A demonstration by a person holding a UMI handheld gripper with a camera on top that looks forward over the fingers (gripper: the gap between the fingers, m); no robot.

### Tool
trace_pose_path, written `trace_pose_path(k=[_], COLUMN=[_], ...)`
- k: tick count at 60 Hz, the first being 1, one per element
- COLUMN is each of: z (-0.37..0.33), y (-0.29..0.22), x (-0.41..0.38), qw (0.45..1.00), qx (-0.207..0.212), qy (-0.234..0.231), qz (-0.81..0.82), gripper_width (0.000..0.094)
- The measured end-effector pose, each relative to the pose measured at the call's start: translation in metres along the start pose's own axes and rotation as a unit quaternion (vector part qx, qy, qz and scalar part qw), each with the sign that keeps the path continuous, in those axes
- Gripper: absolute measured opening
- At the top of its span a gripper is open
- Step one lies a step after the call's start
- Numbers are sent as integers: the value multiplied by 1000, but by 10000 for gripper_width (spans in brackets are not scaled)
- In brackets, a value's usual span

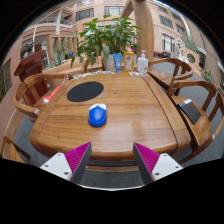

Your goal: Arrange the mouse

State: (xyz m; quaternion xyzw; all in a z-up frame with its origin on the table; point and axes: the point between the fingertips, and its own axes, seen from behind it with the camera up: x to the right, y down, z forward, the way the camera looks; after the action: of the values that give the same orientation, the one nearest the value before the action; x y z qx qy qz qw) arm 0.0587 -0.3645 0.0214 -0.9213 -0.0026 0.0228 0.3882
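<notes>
A blue computer mouse (97, 115) lies near the middle of a round wooden table (130, 125). Beyond it, to the left, a black oval mouse mat (85, 91) lies flat on the tabletop. My gripper (112, 160) hangs at the table's near edge, well short of the mouse. Its two fingers with magenta pads (76, 157) stand wide apart, open, with nothing between them.
Wooden chairs (192, 108) ring the table. A potted plant (108, 40), bottles (142, 63) and small containers stand at the far edge. A red object (50, 95) lies at the left. A building rises behind.
</notes>
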Motion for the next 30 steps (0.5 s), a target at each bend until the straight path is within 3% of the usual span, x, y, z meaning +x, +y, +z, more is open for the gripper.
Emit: trace_pose_path(k=[11, 21, 25, 30], z=[73, 123, 135, 140], y=[-42, -73, -82, -88], x=[-43, -44, -44, -44], qw=[999, 998, 997, 997], qx=[40, 62, 68, 73], qy=[-12, 8, 14, 10], qz=[-11, -19, -29, -21], gripper_width=[853, 807, 727, 536])
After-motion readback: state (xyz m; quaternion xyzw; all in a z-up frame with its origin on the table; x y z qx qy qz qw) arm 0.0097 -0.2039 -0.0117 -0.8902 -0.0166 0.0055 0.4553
